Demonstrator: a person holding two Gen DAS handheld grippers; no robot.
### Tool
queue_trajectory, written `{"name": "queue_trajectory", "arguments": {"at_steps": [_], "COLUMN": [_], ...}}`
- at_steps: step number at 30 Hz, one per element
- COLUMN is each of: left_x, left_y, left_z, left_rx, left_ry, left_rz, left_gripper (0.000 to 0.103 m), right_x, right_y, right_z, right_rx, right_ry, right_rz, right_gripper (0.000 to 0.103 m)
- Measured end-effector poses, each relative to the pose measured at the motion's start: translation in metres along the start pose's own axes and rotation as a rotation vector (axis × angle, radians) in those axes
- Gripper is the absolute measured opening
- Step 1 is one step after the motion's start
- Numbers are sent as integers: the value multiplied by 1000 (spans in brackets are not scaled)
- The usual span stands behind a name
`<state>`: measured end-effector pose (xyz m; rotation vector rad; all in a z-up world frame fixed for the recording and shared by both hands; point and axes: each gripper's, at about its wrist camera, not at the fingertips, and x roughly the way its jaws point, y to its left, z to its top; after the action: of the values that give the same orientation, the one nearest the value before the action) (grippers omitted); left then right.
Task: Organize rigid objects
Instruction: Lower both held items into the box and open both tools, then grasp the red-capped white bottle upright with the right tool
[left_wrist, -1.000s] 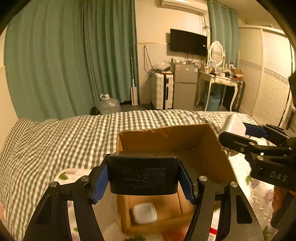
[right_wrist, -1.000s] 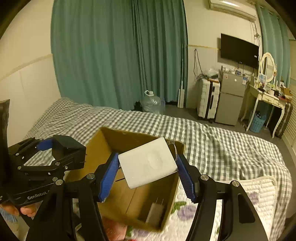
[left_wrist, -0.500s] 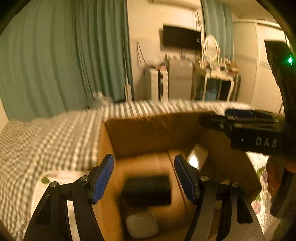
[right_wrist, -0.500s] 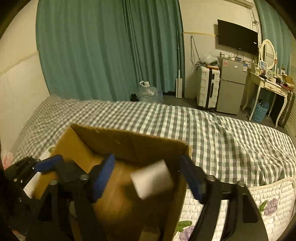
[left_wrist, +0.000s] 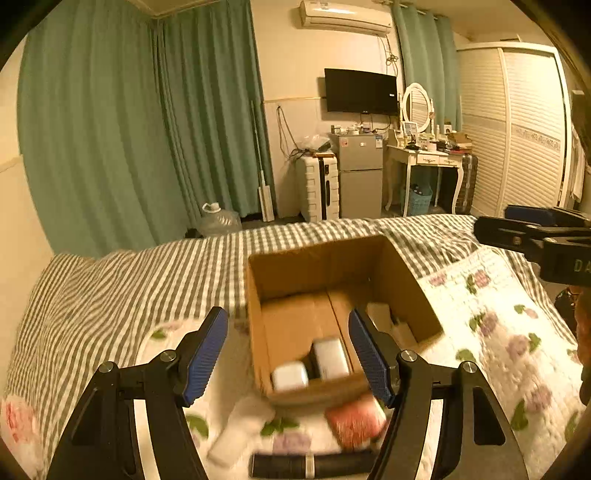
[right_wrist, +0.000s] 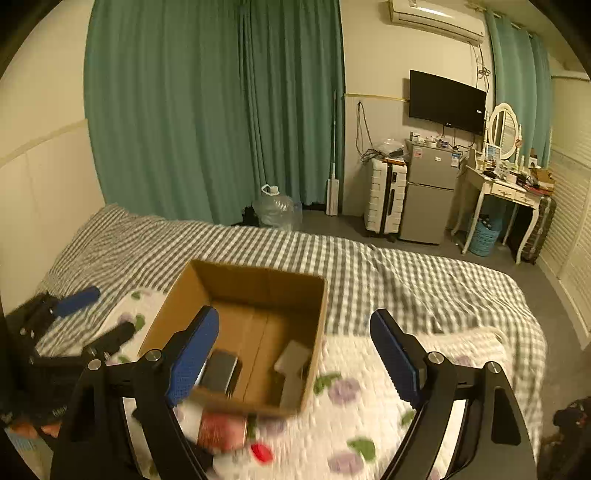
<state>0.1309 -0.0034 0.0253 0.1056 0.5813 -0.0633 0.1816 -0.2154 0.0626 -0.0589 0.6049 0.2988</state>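
Box (left_wrist: 402, 280) contents blurred, red item (left_wrist: 356, 419) smeared, both tools empty.

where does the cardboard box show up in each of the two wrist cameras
Left wrist: the cardboard box sits center, slightly right, behind the open left gripper.
Right wrist: the cardboard box sits center-left, behind the open right gripper.
Shared landmark: the wall TV, upper right in both.
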Motion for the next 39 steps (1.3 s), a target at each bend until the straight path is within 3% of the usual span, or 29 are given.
{"name": "queue_trajectory", "arguments": {"at_steps": [4,8,14,18,20,25,29,31,33,39], "left_x": [-13,-6,27,54,62,68,71,73,74,75], "left_y": [8,10,12,10,11,10,2,1,2,4], "left_z": [-25,-48,-92,-120,-128,-131,-135,-135,-136,-141], "left_rx": [-26,-39,-98,-82,-70,-70,-37,-36,-50,-71], "left_ry": [24,55,140,221,238,249,267,274,282,301], "left_rz": [-19,-11,-18,32,62,49,46,48,48,63], "left_gripper": [71,71,71,71,71,71,71,71,71,71], "right_x": [-21,-15,23,63,84,119,126,123,119,101], "right_y": [11,20,32,38,43,49,47,48,53,46], "right_z": [-27,-60,-93,-130,-150,-183,-187,-189,-191,-189], "right_rx": [-10,1,9,60,62,64,94,96,68,87], "right_ry": [30,83,172,270,337,453,451,441,425,353], "right_rz": [-5,-3,-28,-2,14,37,48,58,54,88], "right_gripper": [84,84,84,84,84,84,83,76,75,55]}}
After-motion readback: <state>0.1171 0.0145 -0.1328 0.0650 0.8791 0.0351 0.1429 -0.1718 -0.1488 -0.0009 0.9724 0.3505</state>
